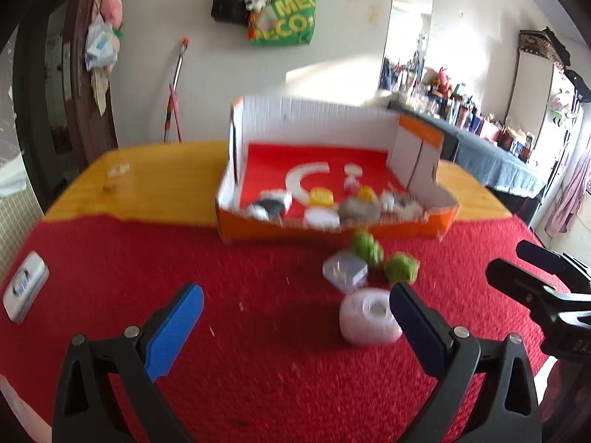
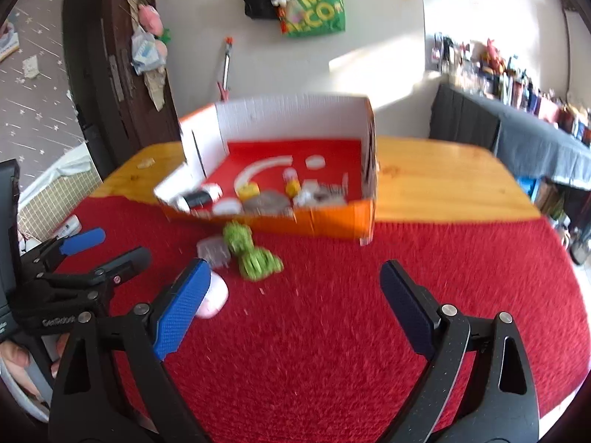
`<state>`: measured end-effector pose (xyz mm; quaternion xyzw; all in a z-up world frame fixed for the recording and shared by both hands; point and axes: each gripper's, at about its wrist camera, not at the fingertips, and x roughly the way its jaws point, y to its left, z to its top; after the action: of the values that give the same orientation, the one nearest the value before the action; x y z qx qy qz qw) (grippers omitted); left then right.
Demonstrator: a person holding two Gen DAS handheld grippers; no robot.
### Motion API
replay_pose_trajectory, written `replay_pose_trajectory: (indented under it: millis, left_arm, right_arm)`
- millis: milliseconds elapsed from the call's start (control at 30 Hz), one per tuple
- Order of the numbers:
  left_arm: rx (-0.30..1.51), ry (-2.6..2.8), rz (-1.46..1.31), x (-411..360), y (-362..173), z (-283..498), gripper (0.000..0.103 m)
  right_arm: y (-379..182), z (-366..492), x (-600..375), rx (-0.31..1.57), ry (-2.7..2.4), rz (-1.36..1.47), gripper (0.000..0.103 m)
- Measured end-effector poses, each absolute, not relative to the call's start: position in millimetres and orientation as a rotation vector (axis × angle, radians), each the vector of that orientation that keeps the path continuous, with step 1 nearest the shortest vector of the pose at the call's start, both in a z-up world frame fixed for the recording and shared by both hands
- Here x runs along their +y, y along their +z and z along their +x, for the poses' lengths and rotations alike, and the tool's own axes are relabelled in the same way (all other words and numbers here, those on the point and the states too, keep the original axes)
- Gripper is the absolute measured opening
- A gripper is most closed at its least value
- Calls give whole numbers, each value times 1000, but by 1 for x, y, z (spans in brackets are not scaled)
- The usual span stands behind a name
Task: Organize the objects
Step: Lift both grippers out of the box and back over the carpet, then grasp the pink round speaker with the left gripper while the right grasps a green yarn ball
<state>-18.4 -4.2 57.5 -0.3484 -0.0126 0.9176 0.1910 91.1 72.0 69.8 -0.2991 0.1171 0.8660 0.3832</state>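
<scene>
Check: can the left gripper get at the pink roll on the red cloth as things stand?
Probably yes. The left gripper is open and empty, the pink roll lies just beside its right finger, and nothing sits between them.

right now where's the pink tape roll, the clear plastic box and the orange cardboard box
pink tape roll (image 1: 365,319), left wrist view, on its rounded side
clear plastic box (image 1: 345,271), left wrist view, on its top face
orange cardboard box (image 2: 332,221), right wrist view, on its orange front wall
</scene>
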Motion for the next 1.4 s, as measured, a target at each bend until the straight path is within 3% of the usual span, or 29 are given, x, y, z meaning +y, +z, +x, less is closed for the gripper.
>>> replay_pose_trajectory:
  millis: [233, 667, 1067, 1300, 1400]
  left_arm:
    - [-44, 2473, -1138, 8, 25, -21, 103]
    - [54, 2393, -1224, 41, 18, -36, 103]
    - [51, 2481, -1251, 2, 16, -64, 102]
    - [154, 2416, -1211, 9, 15, -61, 86]
    - [186, 2409, -1193, 14, 15, -60, 84]
  right_arm:
    - [41, 100, 86, 373, 2149, -829, 94]
    - [41, 112, 99, 403, 2120, -823, 94]
    - [31, 91, 110, 420, 2165, -898, 94]
    - [24, 58, 120, 407, 2206, -1019, 94]
    - [24, 47, 120, 373, 2212, -1051, 94]
